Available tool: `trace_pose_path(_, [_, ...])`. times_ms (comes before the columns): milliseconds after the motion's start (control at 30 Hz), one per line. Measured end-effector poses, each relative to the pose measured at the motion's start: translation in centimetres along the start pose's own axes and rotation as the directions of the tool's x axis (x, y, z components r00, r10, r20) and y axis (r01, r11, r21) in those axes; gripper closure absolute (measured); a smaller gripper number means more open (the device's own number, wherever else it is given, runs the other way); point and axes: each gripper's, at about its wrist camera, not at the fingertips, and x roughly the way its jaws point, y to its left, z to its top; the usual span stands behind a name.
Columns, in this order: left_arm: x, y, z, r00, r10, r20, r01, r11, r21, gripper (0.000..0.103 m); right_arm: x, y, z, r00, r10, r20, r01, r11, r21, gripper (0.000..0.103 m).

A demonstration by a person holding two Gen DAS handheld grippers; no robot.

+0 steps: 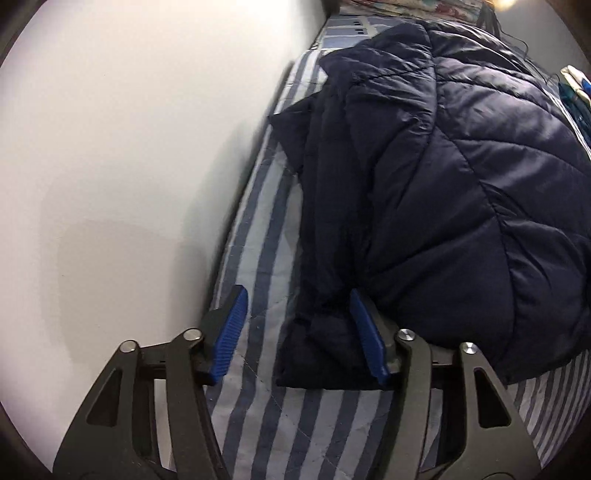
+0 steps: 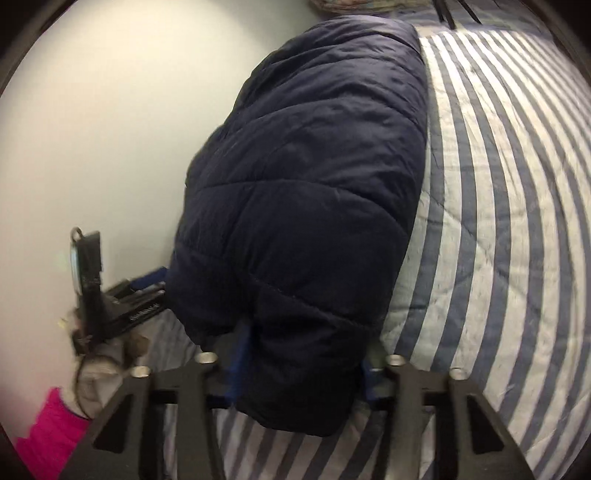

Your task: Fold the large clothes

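A dark navy quilted puffer jacket [image 1: 461, 177] lies folded on a blue-and-white striped bedspread [image 1: 258, 258]. My left gripper [image 1: 299, 325] is open; a sleeve end [image 1: 321, 350] lies between its blue pads, the right pad against the jacket, the left pad [image 1: 229, 332] over bare bedspread. In the right wrist view the jacket [image 2: 314, 184] bulges over my right gripper [image 2: 299, 369], whose jaws are spread wide with a thick fold of jacket between them; the blue pads are mostly hidden by fabric. The left gripper [image 2: 110, 306] shows at the left of that view.
A white wall [image 1: 129, 166] runs close along the bed's left side. Patterned bedding [image 1: 406, 7] lies at the far end. The striped bedspread [image 2: 498, 221] extends to the right. A hand in a pink sleeve [image 2: 51, 424] holds the left gripper.
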Motion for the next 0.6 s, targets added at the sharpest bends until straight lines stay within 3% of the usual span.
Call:
trace_pose_path(67, [-0.2,-0.5,0.0,1.0,-0.016,-0.007,0.016,1.0,0.008,0.053,-0.9,0.9,0.5,0.999,-0.038,0.0,0.038,0.998,-0.045,0.074])
trace_pose_path(267, [-1.8,-2.7,-1.0,0.99,-0.13,-0.045,0.132,0.991,0.033,0.057,-4.8,1.8,0.9,0.99,-0.142,-0.013,0.139,0.98,-0.144,0.079])
trace_pose_path(433, [-3.9,-6.5,-2.9,0.96,-0.264,-0.09,0.272,0.957,0.102,0.057,-8.1,-1.3,0.1,0.97,-0.241,-0.032,0.233,0.959,-0.162,0.08])
trace_pose_path(500, [-4.4,-8.2,-3.4,0.949,-0.296,-0.108,0.309,0.942,0.133,0.057,-8.5,-2.6,-0.8,0.962,-0.27,-0.04,0.259,0.949,-0.177,0.079])
trace_pose_path(567, [-5.1,-9.1,-3.4,0.948,-0.298,-0.109,0.313,0.936,0.16,0.058,-8.9,-4.0,-1.4,0.963,-0.26,-0.077,0.247,0.958,-0.143,0.064])
trace_pose_path(600, [-5.3,-9.0,-3.2,0.944,-0.31,-0.113,0.326,0.932,0.159,0.058,-9.2,-4.2,-1.4,0.963,-0.255,-0.085,0.242,0.96,-0.141,0.062])
